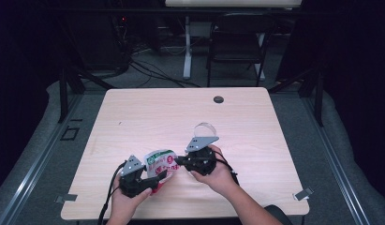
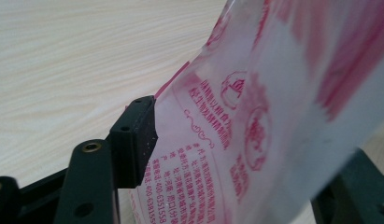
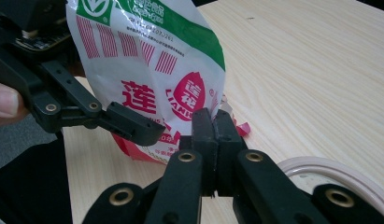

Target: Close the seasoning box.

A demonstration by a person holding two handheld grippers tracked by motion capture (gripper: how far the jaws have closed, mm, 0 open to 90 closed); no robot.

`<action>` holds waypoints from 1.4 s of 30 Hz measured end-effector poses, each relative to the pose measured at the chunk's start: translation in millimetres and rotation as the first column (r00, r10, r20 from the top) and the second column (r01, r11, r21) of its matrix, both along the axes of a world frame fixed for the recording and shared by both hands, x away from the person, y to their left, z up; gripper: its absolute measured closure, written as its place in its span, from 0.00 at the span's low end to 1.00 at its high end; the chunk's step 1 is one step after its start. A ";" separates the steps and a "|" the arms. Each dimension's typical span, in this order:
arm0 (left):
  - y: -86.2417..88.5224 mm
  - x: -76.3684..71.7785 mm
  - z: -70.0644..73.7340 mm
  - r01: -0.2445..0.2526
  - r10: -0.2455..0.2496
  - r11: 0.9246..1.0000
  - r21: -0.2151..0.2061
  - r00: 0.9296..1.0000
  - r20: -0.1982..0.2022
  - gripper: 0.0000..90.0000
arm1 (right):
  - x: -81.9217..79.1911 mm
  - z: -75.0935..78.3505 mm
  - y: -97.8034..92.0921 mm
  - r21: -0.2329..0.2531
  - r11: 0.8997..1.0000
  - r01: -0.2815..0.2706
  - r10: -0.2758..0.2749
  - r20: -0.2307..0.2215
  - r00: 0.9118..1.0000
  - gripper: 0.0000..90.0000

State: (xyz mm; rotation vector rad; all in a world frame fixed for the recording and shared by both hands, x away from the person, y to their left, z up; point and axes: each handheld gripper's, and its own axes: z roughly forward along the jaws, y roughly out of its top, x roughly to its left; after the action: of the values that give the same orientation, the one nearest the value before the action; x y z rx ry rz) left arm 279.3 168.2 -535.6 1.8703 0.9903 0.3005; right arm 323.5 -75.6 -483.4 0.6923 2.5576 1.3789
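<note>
Low and left of centre in the high view, your left gripper [image 1: 163, 176] clamped the white, red and green plastic bag [image 1: 160, 161]; your right gripper [image 3: 213, 122] pinched its edge.

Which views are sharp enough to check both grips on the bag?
High view: table evenly lit, room behind dark, bag small. Left gripper view: bag's near side blurred, print beside the jaw sharp. Right gripper view: right gripper crisp, jaws pinched on the bag's edge; left gripper sharp too.
</note>
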 end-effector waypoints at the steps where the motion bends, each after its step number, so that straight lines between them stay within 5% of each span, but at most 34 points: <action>1: 0.1 0.7 -1.5 -0.005 0.005 1.000 -0.002 1.000 0.003 0.43 | -0.1 -0.1 -0.1 0.000 1.000 0.000 0.000 0.000 1.000 1.00; 9: 2.2 6.7 -13.6 -0.014 0.013 1.000 -0.026 1.000 -0.028 0.38 | -0.3 -0.4 -0.2 0.002 1.000 0.001 -0.001 0.002 1.000 1.00; 25: -2.9 12.6 -26.2 -0.009 0.009 0.998 0.056 1.000 -0.007 0.29 | -1.0 -0.3 0.1 0.000 1.000 0.001 -0.001 0.006 1.000 1.00; 42: -2.3 14.3 -38.0 -0.015 0.015 1.000 0.020 1.000 0.004 0.26 | -0.9 -0.9 0.3 0.002 1.000 0.003 -0.003 0.004 1.000 1.00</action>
State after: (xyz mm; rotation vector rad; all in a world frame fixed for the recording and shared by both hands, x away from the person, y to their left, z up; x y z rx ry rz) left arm 293.7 165.8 -573.6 1.8807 1.0024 0.3235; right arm 322.6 -75.3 -484.3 0.6933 2.5515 1.3814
